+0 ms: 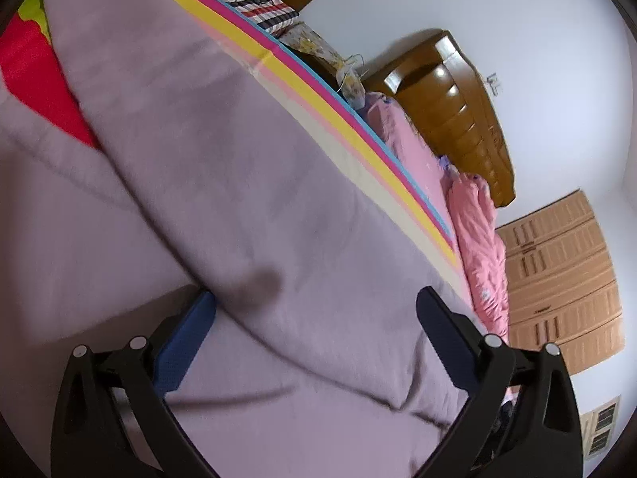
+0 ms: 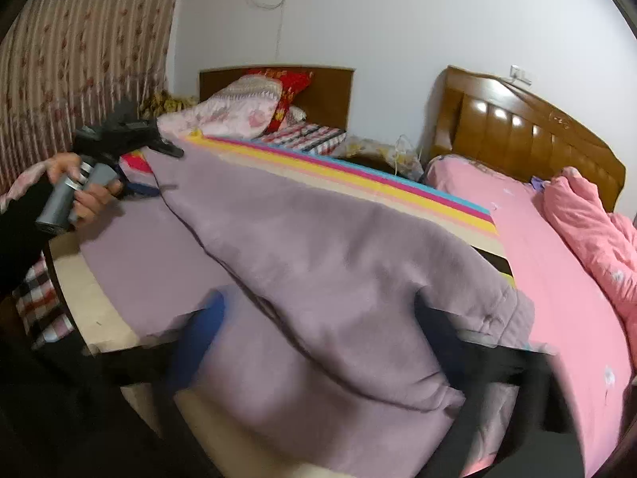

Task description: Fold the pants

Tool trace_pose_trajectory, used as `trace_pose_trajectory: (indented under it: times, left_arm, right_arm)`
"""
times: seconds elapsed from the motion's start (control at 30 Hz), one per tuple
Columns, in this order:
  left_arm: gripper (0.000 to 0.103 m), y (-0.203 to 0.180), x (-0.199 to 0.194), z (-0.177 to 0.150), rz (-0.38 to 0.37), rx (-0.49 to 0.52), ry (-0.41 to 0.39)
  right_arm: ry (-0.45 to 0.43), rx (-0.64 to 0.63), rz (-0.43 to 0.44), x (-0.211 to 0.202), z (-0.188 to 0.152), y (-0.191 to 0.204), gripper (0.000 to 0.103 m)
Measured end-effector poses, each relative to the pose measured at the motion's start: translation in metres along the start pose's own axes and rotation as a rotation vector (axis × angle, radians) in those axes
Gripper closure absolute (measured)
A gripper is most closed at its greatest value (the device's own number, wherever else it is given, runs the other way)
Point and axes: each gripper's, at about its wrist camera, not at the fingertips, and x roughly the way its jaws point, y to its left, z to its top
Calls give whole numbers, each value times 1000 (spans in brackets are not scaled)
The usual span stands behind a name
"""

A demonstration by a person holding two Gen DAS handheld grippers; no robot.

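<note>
Since one leg of the purple pants (image 2: 318, 247) already lies over the other on the striped table (image 2: 398, 183), more folds are left. The left gripper (image 1: 314, 314) and right gripper (image 2: 318, 318) both stand open, holding nothing.

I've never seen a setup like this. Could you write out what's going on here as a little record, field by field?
garment: mauve pants, one layer folded over another
surface: table with a striped cloth
left tongs: open, over the pants, gripping nothing
right tongs: open, blurred, pants beneath them, not pinched
person: a hand holds the left tool's grey handle
background: pink bed, wooden headboard, second bed with pillows
</note>
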Motion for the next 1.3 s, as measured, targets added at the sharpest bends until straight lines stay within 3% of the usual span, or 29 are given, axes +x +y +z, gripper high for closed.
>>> trace_pose_trajectory:
  times: [0.03,0.1,0.13,0.17,0.33,0.43,0.53,0.7,0.77,0.8,0.83,0.87,0.97,1.07,1.17,1.23,1.3]
  left_arm:
    - [16,3,1,3,7,-4,-7]
    - [47,7,4,7,13,-18,-5]
    - [76,12,9,8,7,-37,17]
    - [93,17,12,5,2,-53,32]
    - [94,28,1,-9,-8,-71,-23]
    - [94,25,-7,-17,21,-58,-66]
    - [84,23,-11,-21,71,-24,-88]
    - [77,31,-17,-19,42,-41,-91]
    - [65,32,-21,-20,21,-44,-93]
    - [61,32,-23,-22,15,-43,-96]
    - [52,29,-25,-23,12,-38,-99]
    - [42,29,-28,-25,6,-33,-100]
    - [27,24,-38,-30,-23,-31,-92]
    - [16,15,-41,-39,-84,-42,-60]
    - [11,5,-34,-44,-153,-43,-19]
    - [11,6,-22,-39,-151,-88,-4]
    - [11,8,-15,-25,-143,-122,-46]
  right_arm:
    - [-1,6,-6,-1,-1,2,17]
    - [-3,30,-35,-4,-4,3,21]
    - [0,63,-45,-6,-5,1,22]
    - [4,109,-51,-7,-6,-4,23]
    - [70,539,-40,-12,-36,-46,41]
    - [124,665,-64,-12,-53,-63,50]
    - [160,756,-79,-4,-63,-79,51]
    - [180,788,-118,21,-51,-94,51]
    - [200,804,-129,32,-48,-98,52]
    - [204,815,-160,36,-46,-99,60]
    - [197,804,-183,34,-48,-100,77]
    - [154,802,-178,30,-46,-102,81]
    - [32,880,-103,12,-30,-119,86]
    - [-76,846,-57,-1,23,-137,87]
    - [-119,785,-46,-2,70,-148,87]
    - [-135,777,-30,0,94,-157,87]
    - [-140,795,-14,2,98,-165,87]
